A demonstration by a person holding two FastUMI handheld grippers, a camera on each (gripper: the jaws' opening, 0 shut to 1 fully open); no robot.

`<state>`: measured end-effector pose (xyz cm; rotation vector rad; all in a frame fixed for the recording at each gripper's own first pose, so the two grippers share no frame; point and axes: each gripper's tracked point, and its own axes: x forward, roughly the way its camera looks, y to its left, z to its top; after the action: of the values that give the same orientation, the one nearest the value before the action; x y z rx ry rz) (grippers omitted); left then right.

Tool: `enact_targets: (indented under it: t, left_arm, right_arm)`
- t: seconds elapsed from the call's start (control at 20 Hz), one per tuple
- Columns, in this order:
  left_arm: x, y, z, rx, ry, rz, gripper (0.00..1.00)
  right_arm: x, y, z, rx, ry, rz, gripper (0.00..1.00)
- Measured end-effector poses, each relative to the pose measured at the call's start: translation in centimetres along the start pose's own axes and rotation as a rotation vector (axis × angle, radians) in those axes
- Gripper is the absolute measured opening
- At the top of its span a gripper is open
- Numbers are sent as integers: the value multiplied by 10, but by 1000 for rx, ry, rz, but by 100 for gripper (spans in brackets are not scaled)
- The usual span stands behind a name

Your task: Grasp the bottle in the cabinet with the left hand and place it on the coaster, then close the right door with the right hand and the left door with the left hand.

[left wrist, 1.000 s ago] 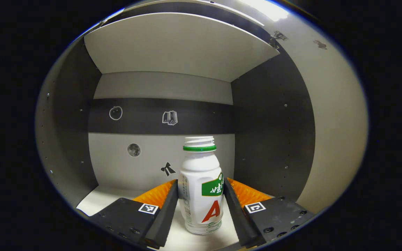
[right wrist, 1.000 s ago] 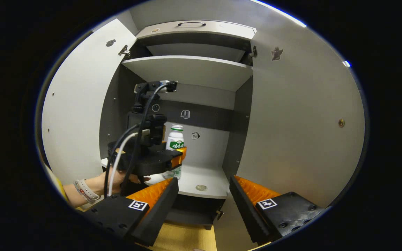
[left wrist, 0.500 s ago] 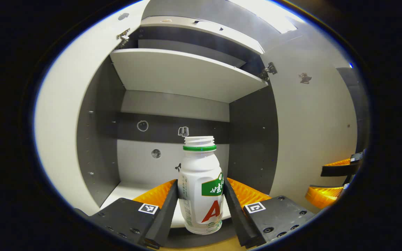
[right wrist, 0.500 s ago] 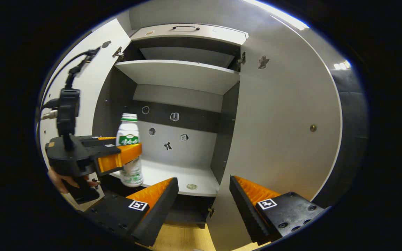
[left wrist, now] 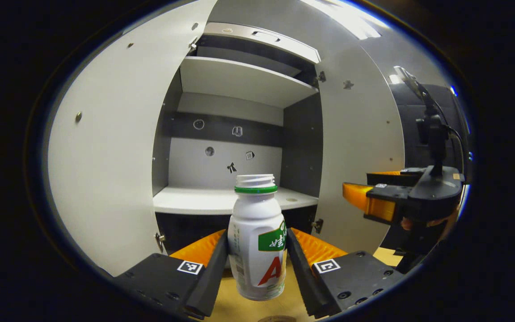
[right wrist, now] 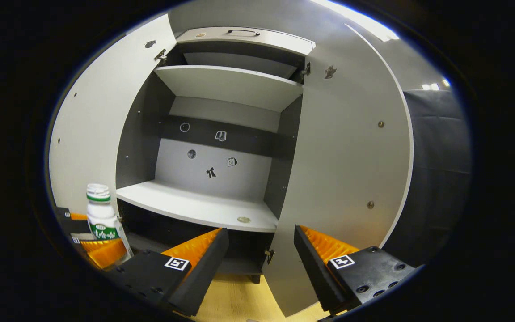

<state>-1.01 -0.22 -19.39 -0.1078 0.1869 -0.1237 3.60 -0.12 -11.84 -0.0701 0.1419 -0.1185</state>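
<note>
Cabinet (left wrist: 239, 89) doors open; left hand-held gripper (left wrist: 257, 255) clamps bottle (left wrist: 257, 237), red "A"; right hand-held gripper (right wrist: 261, 255) agape.

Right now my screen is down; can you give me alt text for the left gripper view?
The left gripper has its fingers shut on an upright white bottle with no cap, held out in front of the cabinet. Both cabinet doors stand open, the shelf behind the bottle is bare, and the right gripper is at the right edge.
</note>
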Motion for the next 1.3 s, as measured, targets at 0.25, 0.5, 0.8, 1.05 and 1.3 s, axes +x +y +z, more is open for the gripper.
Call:
enact_targets:
  t: [0.25, 0.5, 0.8, 1.05, 1.3]
  left_arm:
    - [-27, -20, -67, 18, -12, 38, 75]
    - [-32, -30, -123, 18, -31, 119, 75]
    - [-38, -36, -173, 36, -31, 160, 75]
    - [-45, -46, -196, 53, -17, 154, 75]
    - [-48, -49, -201, 51, -60, 177, 77]
  right_arm:
    - [8, 18, -42, -13, 59, 56, 98]
    - [7, 28, -76, -42, 51, 111, 98]
    - [-6, 47, -119, -87, 69, 179, 98]
    - [-11, 60, -144, -121, 105, 221, 98]
    - [-14, 65, -150, -118, 120, 236, 98]
